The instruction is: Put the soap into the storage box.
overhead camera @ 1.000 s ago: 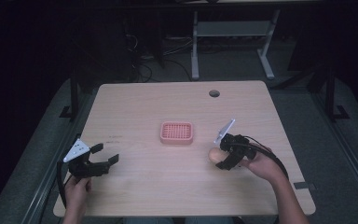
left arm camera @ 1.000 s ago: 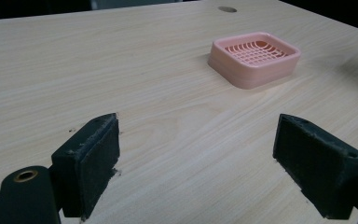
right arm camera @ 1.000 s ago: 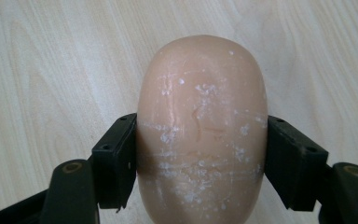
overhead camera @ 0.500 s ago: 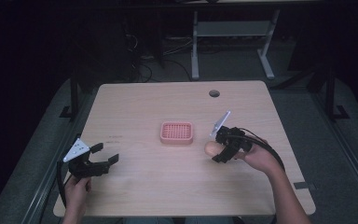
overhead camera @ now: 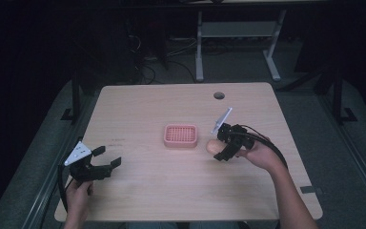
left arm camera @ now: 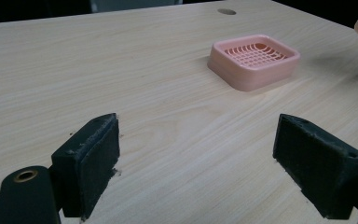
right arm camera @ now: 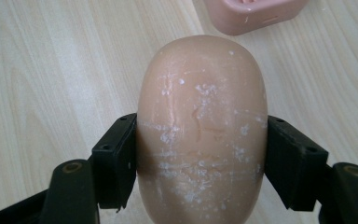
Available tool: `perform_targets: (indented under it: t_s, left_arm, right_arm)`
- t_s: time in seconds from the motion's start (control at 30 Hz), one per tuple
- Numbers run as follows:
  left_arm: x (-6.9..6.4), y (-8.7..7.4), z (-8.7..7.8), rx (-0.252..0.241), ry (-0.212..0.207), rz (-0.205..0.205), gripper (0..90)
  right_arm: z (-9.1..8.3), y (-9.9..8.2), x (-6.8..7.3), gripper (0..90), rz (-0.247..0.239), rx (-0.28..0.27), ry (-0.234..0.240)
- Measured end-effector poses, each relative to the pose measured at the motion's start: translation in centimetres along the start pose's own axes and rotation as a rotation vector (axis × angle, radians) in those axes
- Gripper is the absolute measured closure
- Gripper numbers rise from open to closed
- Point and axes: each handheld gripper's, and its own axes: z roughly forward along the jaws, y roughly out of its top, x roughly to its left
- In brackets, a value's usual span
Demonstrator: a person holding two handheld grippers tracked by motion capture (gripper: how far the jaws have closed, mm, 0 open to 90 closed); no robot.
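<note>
Bench (overhead camera: 143, 200): a pale wood-grain top, seen from above with a round grommet hole (overhead camera: 218, 95) near its far edge; both tools are held over it.

Soap dish (overhead camera: 180, 135): a pink ribbed tray is set flat near the middle of the bench; in the left gripper view it (left arm camera: 254, 59) is seen well ahead of the jaws, and in the right gripper view its near wall (right arm camera: 254, 13) is seen just beyond the soap.

Left tool (overhead camera: 99, 164): it is held at the near left of the bench, well apart from the dish; its jaws are spread wide with nothing but bare wood seen between them (left arm camera: 198, 158).

Right tool (overhead camera: 220, 149): it is held just right of the dish, and its jaws are closed against a bar of soap (right arm camera: 200, 179).

Soap (overhead camera: 212, 147): a peach oval bar, scuffed with white flecks, is pinched across its width at its near half, one pad on each long side; its far end (right arm camera: 200, 84) projects past the pads toward the dish. It is just beside the dish, not in it. Whether it is touching the bench cannot be told.
</note>
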Motion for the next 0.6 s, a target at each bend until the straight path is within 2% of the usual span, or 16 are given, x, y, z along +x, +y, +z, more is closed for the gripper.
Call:
perform_targets:
  t_s: [0.6]
  left_arm:
    - [0.1, 0.1, -0.1, -0.006, 0.001, -0.003, 14.3]
  right_arm:
    - [-0.6, 2.5, -1.0, 31.9, -0.018, -0.003, -0.002]
